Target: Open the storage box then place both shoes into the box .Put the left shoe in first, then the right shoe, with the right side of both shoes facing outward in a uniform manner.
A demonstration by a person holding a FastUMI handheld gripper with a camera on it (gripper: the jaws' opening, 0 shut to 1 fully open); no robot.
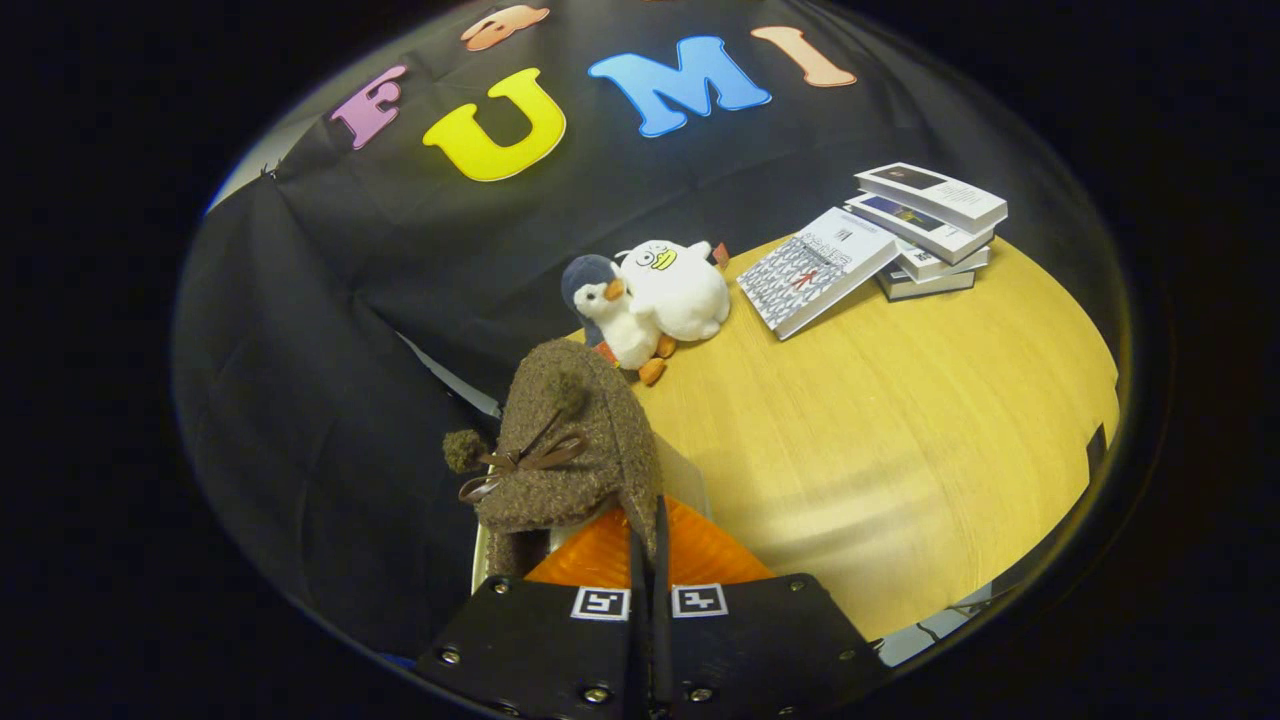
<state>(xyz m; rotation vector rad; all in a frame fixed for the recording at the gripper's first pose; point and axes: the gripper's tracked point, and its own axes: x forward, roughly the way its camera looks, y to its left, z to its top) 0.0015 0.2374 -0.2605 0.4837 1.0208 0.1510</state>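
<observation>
A round wooden table [900, 420] carries two plush toys [655, 300] and stacked books [880, 250] near its far edge

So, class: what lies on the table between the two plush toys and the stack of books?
In the gripper view, one book leans there, between the plush toys and the stack of books. The gripper has its jaws closed on the brown shoe.

Two plush toys, a penguin [612, 318] and a white duck [678, 288], sit on the wooden table [900, 420] near stacked books [925, 232].
</observation>
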